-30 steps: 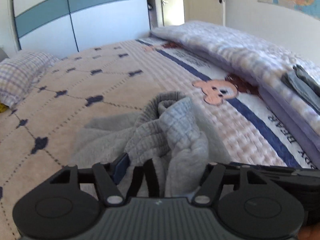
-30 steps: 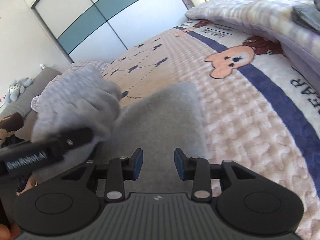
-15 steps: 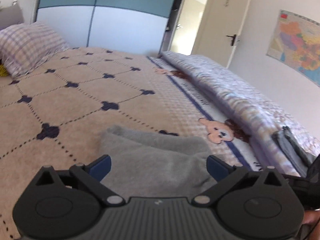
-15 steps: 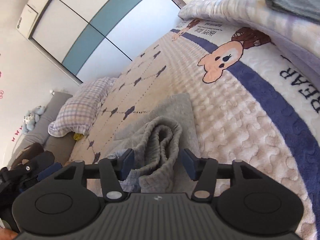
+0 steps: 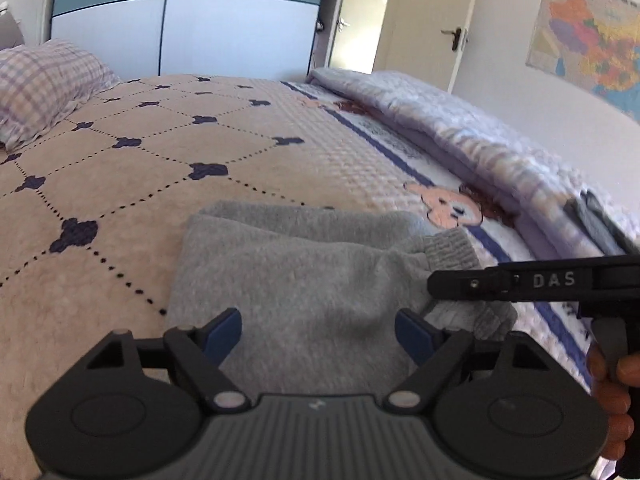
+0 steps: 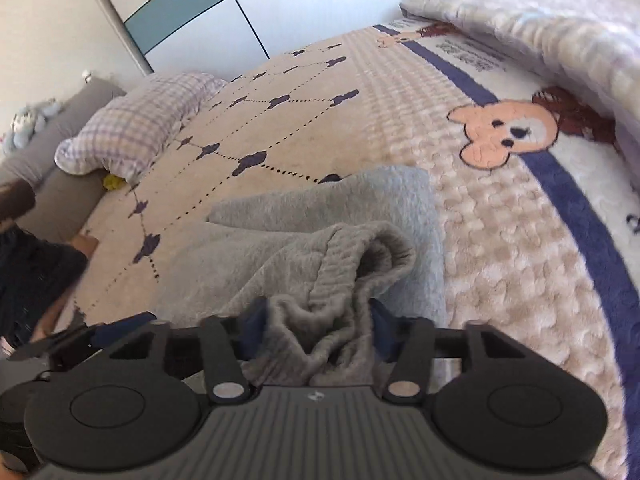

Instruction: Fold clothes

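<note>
A grey fleece garment (image 5: 300, 264) lies folded on the beige bedspread (image 5: 160, 152), its ribbed cuff (image 6: 352, 256) bunched up at the near right. My left gripper (image 5: 318, 334) hovers over the garment's near edge. Its jaws stand wide and are closing, with only flat cloth below them and nothing pinched. My right gripper (image 6: 320, 334) has the bunched ribbed cuff filling the gap between its blue pads, and its jaws are closing on it. In the left wrist view a black finger of the right gripper (image 5: 520, 280) reaches in over the cuff.
A checked pillow (image 5: 44, 84) lies at the far left of the bed. A lilac quilt (image 5: 460, 128) runs along the right side with dark folded clothes (image 5: 604, 220) on it. Wardrobe (image 5: 180, 32) and door (image 5: 432, 16) stand behind. A grey couch (image 6: 60, 188) flanks the bed.
My left gripper let go of the bunched grey cloth and opened wide; the garment now lies flatter. My right gripper, empty before, has taken the ribbed cuff between its jaws.
</note>
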{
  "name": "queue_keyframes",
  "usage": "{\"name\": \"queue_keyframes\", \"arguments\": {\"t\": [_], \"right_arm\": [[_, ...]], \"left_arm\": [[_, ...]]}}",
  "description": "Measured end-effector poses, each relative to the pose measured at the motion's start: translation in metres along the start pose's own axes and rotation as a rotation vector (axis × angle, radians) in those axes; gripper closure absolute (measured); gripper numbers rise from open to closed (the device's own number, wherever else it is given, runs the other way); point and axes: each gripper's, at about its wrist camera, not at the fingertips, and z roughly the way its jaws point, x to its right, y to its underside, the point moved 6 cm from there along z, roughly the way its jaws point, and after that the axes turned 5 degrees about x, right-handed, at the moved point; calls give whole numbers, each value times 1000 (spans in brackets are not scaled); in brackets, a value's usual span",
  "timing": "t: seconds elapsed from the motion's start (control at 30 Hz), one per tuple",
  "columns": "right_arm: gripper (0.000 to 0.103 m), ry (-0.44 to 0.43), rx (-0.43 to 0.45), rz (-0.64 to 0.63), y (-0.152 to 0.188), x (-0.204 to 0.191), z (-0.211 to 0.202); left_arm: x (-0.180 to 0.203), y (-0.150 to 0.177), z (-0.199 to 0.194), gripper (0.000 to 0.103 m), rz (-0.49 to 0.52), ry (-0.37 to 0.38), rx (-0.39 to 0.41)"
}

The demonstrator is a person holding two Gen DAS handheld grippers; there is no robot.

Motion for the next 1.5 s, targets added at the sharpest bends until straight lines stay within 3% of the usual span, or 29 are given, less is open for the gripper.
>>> {"name": "queue_keyframes", "arguments": {"t": [0.13,0.2,0.27,0.33,0.4,0.47,0.53,0.63,0.7,0.77,0.8,0.83,0.97,1.07,1.17,1.27,1.33,1.4,1.5], "right_arm": [[65,-9,137,-28,-30,3,-33],[65,9,156,-12,-38,13,-36],[63,15,73,14,-25,28,-15],[54,32,-13,31,-5,44,8],[50,5,6,94,1,56,5],[46,14,58,112,-5,57,-12],[45,36,121,80,-13,50,-31],[43,24,212,-79,-20,14,-56],[47,-68,188,-162,-13,-6,-56],[66,-62,142,-205,1,-7,-47],[90,-45,116,-221,9,-4,-42],[98,-28,90,-236,18,-2,-36],[103,18,18,-273,44,7,-24],[103,36,7,-275,49,5,-22],[103,53,-27,-282,47,-1,-20],[101,12,9,-251,18,-11,-33],[94,-19,64,-264,-7,-24,-39],[93,-61,37,-321,-24,-43,-24],[93,-127,-84,-345,-35,-59,23]], "left_arm": [[-29,-14,-13,15,-133,-14,88],[-32,-9,-1,16,-101,-52,34],[-26,2,15,18,-16,-106,-55],[-20,15,28,21,98,-166,-131],[-22,16,25,21,109,-179,-124],[-27,13,19,33,96,-192,-105],[-24,7,10,39,77,-155,-63],[-5,4,2,40,100,-66,-15],[8,11,9,45,150,-51,-54],[10,20,18,50,172,-71,-109],[9,23,20,50,179,-76,-120],[6,23,19,50,159,-69,-122],[-1,25,21,50,106,-52,-137],[2,25,23,50,122,-61,-137],[-4,23,20,50,64,-43,-133],[-4,22,18,50,50,-39,-134],[-2,23,21,49,51,-37,-140],[-3,23,22,48,33,-30,-144],[-6,22,21,48,-4,-15,-146]]}}
